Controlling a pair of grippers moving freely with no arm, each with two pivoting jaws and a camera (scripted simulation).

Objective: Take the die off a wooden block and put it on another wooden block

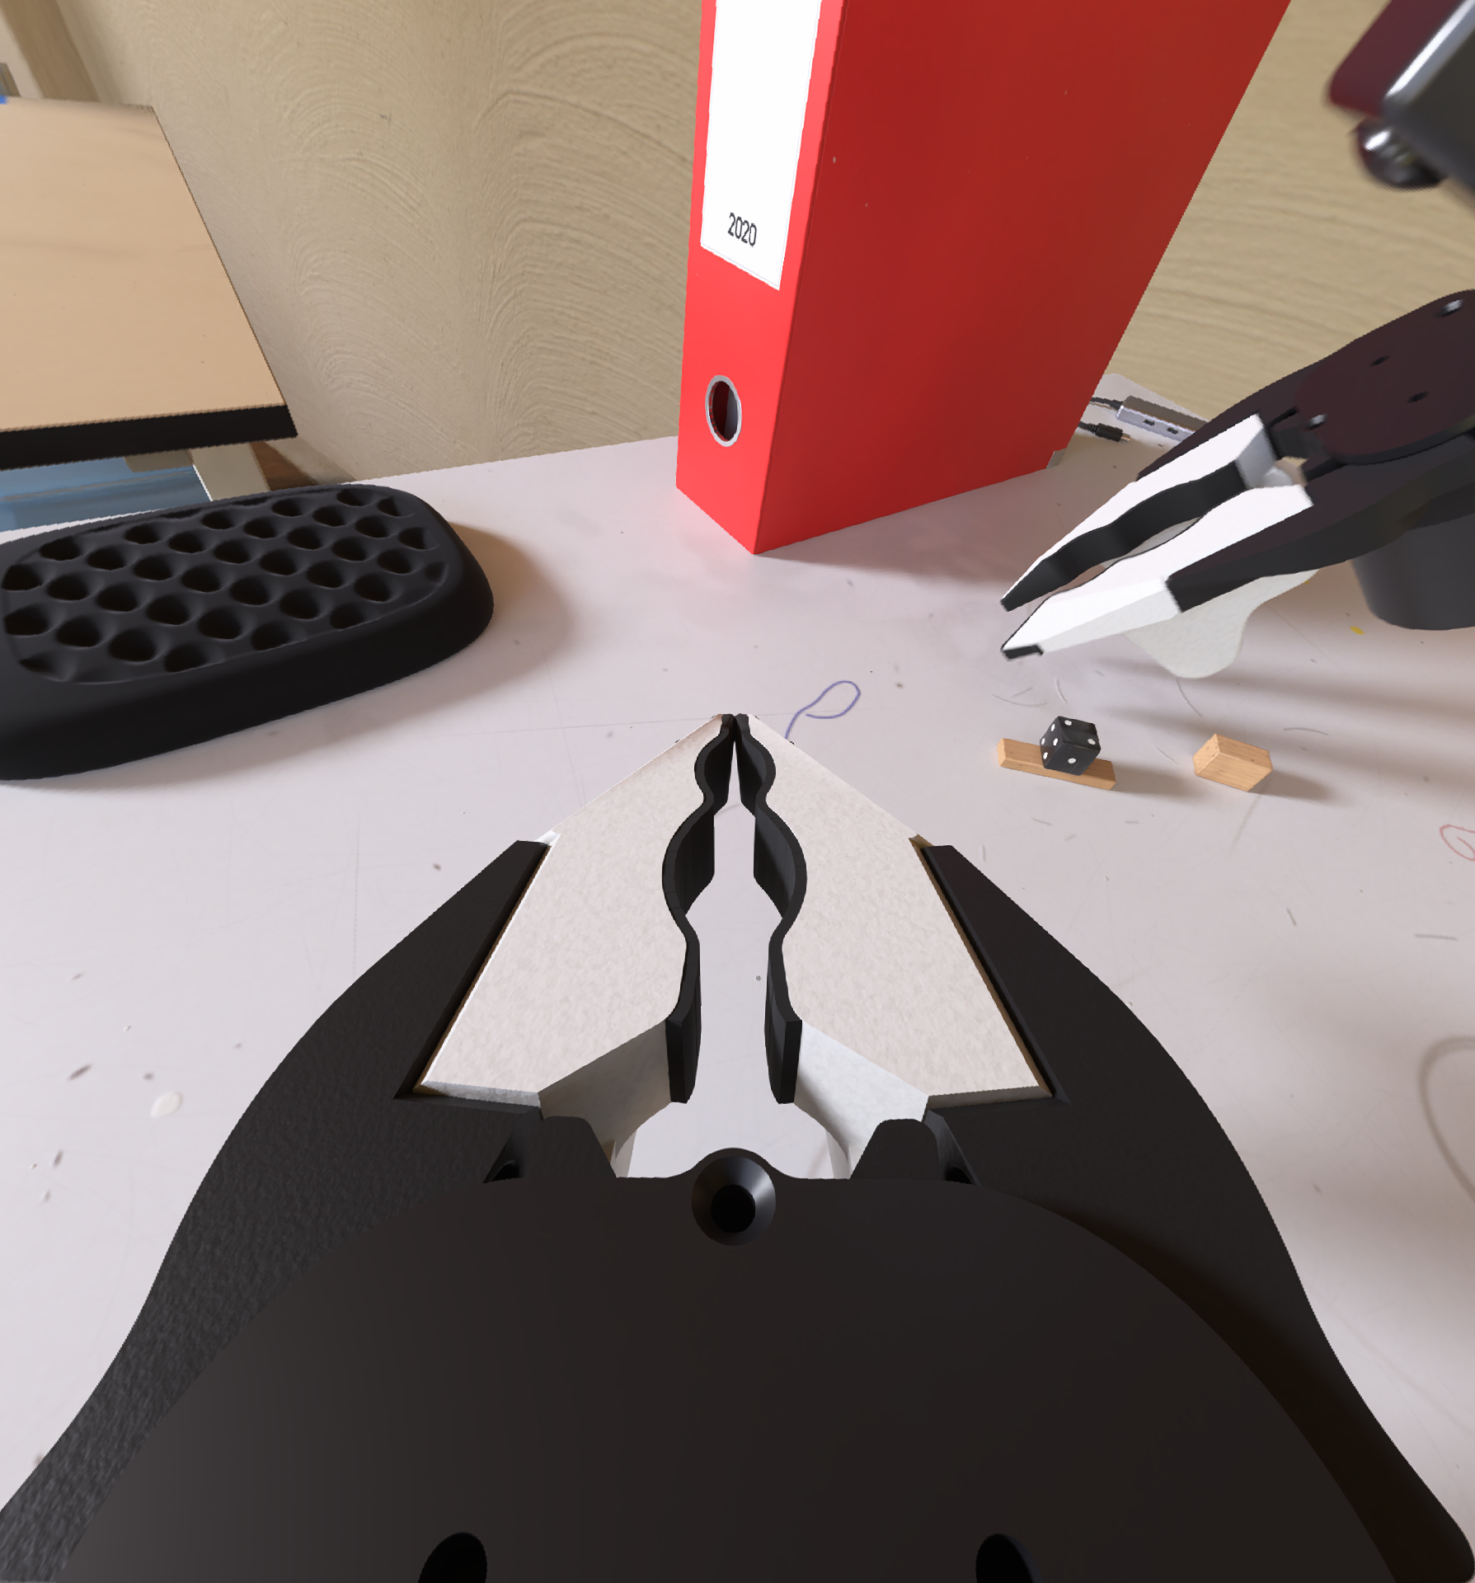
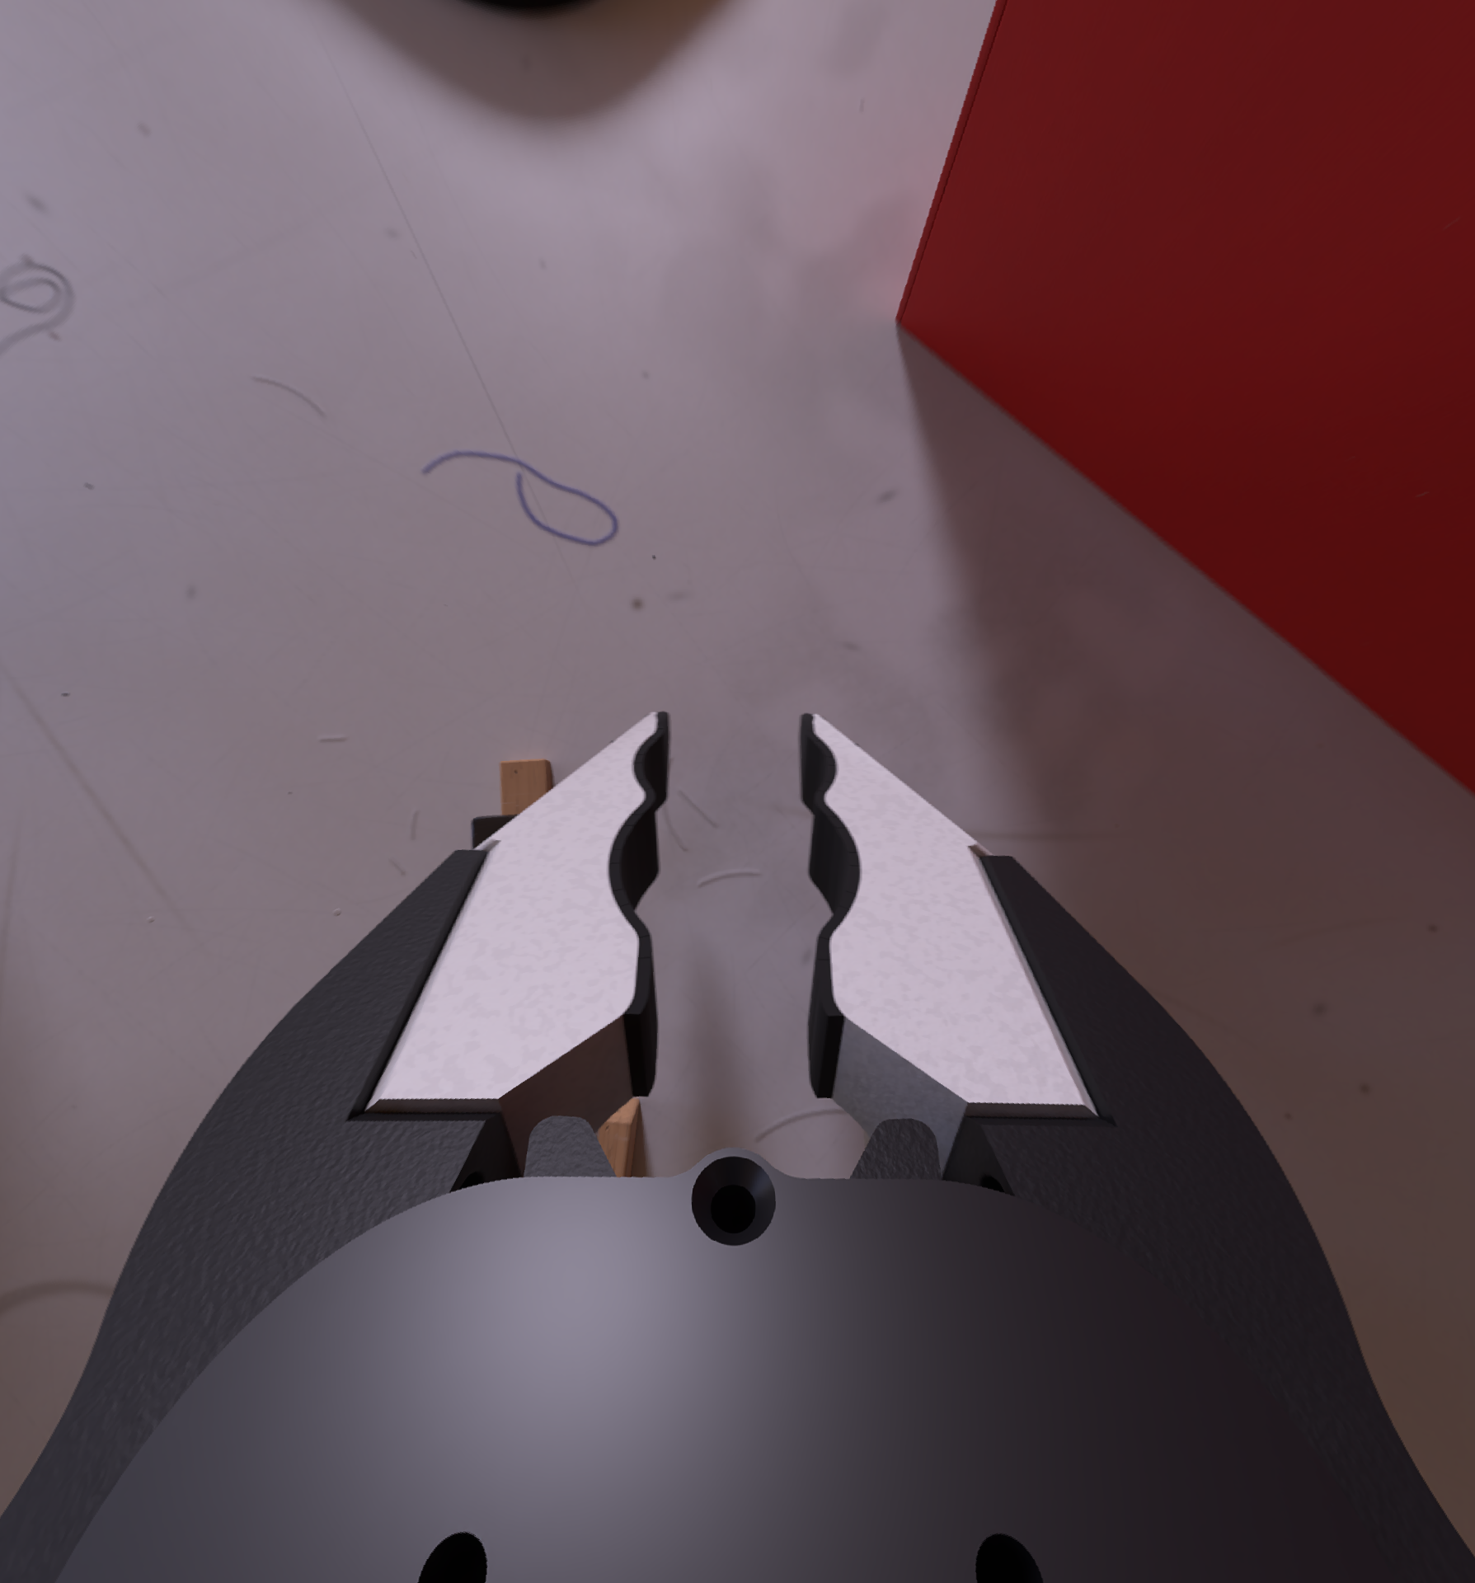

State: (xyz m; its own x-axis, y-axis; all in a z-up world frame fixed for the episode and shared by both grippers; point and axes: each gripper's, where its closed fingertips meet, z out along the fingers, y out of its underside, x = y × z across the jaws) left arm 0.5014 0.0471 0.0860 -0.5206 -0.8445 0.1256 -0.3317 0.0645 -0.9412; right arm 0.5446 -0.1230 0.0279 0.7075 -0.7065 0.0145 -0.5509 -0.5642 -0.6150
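Observation:
A black die [image 1: 1069, 743] with white pips sits on a flat wooden block [image 1: 1055, 762] on the white desk, right of centre in the left wrist view. A second, chunkier wooden block [image 1: 1232, 761] lies just to its right. My left gripper [image 1: 734, 719] is shut and empty, low over the desk, left of the die. My right gripper [image 1: 1012, 625] hovers open above and behind the die. In the right wrist view that gripper [image 2: 734, 724] is open and empty; a wooden block end [image 2: 525, 784] and a dark corner of the die [image 2: 487, 828] peek out beside its left finger.
A tall red binder [image 1: 931, 257] stands at the back, also at the right of the right wrist view [image 2: 1273, 385]. A black perforated pad [image 1: 202, 608] lies at the left. A dark cylinder [image 1: 1445, 574] stands at the far right. A wooden board [image 1: 91, 283] juts out at upper left.

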